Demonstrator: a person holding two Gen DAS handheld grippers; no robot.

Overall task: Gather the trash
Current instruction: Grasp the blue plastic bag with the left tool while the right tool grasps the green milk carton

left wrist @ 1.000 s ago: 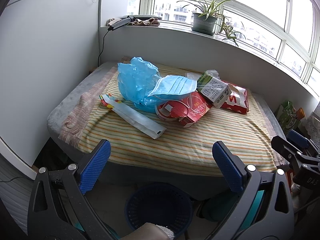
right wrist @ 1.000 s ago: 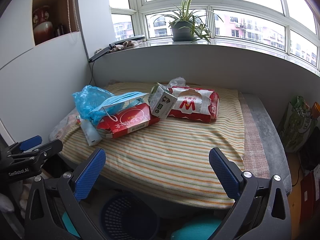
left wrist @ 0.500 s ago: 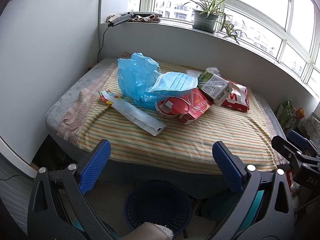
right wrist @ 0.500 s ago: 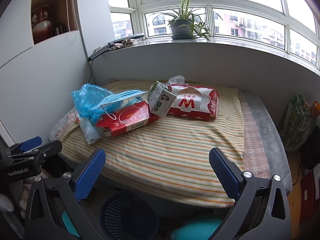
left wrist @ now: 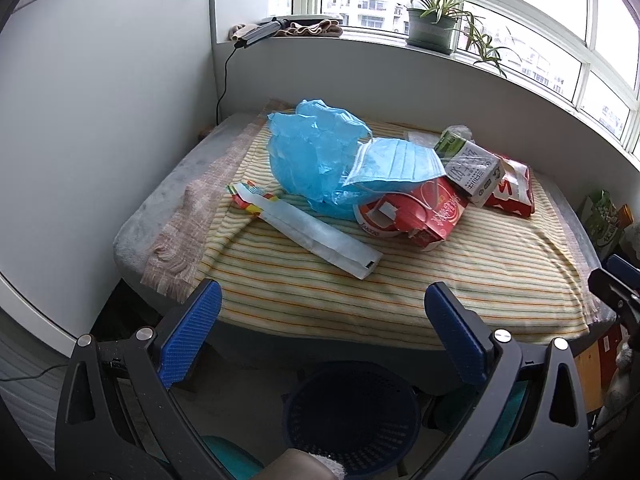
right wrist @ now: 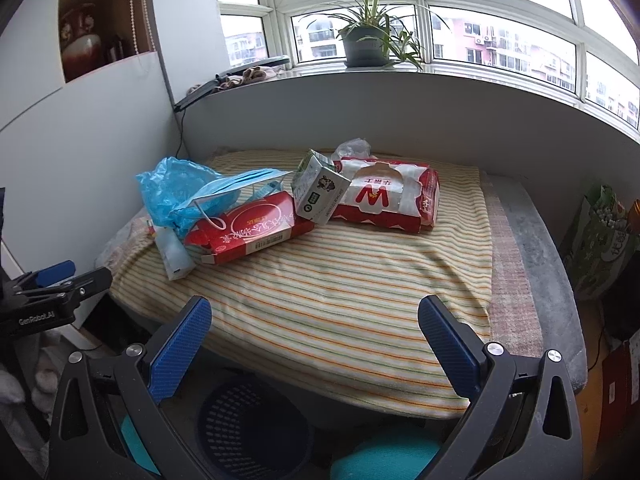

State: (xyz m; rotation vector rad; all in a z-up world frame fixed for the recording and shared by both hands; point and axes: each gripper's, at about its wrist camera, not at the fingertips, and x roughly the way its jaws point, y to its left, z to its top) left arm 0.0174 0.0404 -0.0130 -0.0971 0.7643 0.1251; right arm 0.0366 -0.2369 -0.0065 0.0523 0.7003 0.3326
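Trash lies on a striped cushion (left wrist: 400, 280): a blue plastic bag (left wrist: 312, 152), a blue face mask (left wrist: 396, 164), a red tissue pack (left wrist: 424, 212), a green-white milk carton (left wrist: 472, 168), a red-white wipes pack (right wrist: 388, 196) and a long white wrapper (left wrist: 316, 236). A dark blue basket (left wrist: 352, 412) stands on the floor below the cushion's front edge. My left gripper (left wrist: 324, 332) is open and empty above the basket. My right gripper (right wrist: 316, 344) is open and empty, also near the front edge.
A white wall panel (left wrist: 100, 120) stands at the left. A grey sill (right wrist: 400, 120) with a potted plant (right wrist: 366, 40) runs behind. A green bag (right wrist: 600, 240) stands on the floor at right. The basket also shows in the right wrist view (right wrist: 256, 428).
Both grippers have shifted slightly left and forward toward the cushion, so the trash sits a little nearer and more to the right. Both grippers stay open.
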